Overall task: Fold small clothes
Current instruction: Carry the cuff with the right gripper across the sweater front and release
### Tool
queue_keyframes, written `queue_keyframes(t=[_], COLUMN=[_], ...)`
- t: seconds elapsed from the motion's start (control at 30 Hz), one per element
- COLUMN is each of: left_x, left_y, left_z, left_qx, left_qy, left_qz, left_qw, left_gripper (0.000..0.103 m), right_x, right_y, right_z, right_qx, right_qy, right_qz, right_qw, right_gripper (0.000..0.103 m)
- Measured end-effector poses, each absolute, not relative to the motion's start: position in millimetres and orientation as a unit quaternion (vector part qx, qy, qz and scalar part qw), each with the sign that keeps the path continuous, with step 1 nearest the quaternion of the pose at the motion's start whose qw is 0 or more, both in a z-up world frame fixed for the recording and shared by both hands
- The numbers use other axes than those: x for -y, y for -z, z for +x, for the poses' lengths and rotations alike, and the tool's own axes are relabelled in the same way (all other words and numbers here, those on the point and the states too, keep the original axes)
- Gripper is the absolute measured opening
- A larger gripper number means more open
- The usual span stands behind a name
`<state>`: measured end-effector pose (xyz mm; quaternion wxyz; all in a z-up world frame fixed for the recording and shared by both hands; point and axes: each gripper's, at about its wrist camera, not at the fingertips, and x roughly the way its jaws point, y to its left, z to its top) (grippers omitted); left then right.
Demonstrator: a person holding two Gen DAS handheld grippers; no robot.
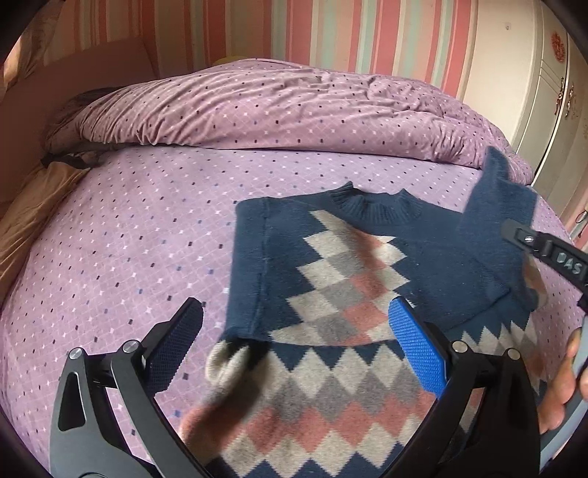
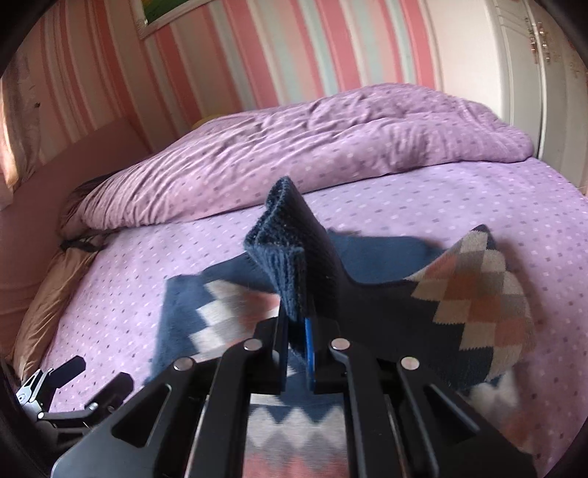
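Observation:
A small navy sweater (image 1: 330, 279) with a cream, grey and pink diamond pattern lies on the purple bed (image 1: 128, 239). Its left sleeve is folded across the front. My left gripper (image 1: 297, 345) is open and empty, just above the sweater's lower part. My right gripper (image 2: 296, 331) is shut on the navy cuff of the right sleeve (image 2: 294, 257) and holds it lifted above the sweater body (image 2: 205, 312). The right gripper also shows at the right edge of the left wrist view (image 1: 551, 253), with the raised sleeve (image 1: 492, 220) beside it.
A rumpled purple duvet (image 1: 275, 110) lies across the far side of the bed. A brown pillow (image 1: 25, 228) sits at the left. A striped wall (image 1: 330, 33) and a white wardrobe (image 1: 544, 92) stand behind. The left gripper shows at the lower left of the right wrist view (image 2: 88, 378).

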<state>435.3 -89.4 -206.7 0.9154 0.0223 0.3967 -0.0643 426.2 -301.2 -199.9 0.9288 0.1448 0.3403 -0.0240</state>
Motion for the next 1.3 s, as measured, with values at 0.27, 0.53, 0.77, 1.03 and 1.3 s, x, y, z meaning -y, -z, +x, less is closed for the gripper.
queue_keyframes(t=[0.27, 0.53, 0.77, 1.03, 1.3], left_x=[58.9, 49.1, 26.9, 18.0, 1.6], left_y=[209.0, 210.9, 206.8, 199.6, 189.5], left_z=[426.9, 424.6, 433.6, 449.4, 465.9], left_qx=[-0.377, -0.37, -0.368, -0.366, -0.36], left_qy=[0.063, 0.047, 0.026, 0.031, 0.034], left_qz=[0.017, 0.052, 0.052, 0.037, 0.039], left_qw=[0.924, 0.926, 0.928, 0.929, 0.932], left_gripper=[0.1, 0.1, 0.1, 0.1, 0.1], right_x=[256.8, 213.2, 188.8, 182.5, 181.0], right_y=[230.8, 263.0, 270.5, 296.1, 299.3], right_z=[464.9, 490.4, 500.6, 497.2, 496.6], right_qx=[-0.378, -0.42, -0.436, -0.456, -0.453], right_qy=[-0.005, -0.015, -0.015, -0.029, -0.014], right_qz=[0.152, 0.147, 0.131, 0.121, 0.149], right_qw=[0.913, 0.896, 0.89, 0.882, 0.879], right_gripper=[0.007, 0.007, 0.007, 0.007, 0.008])
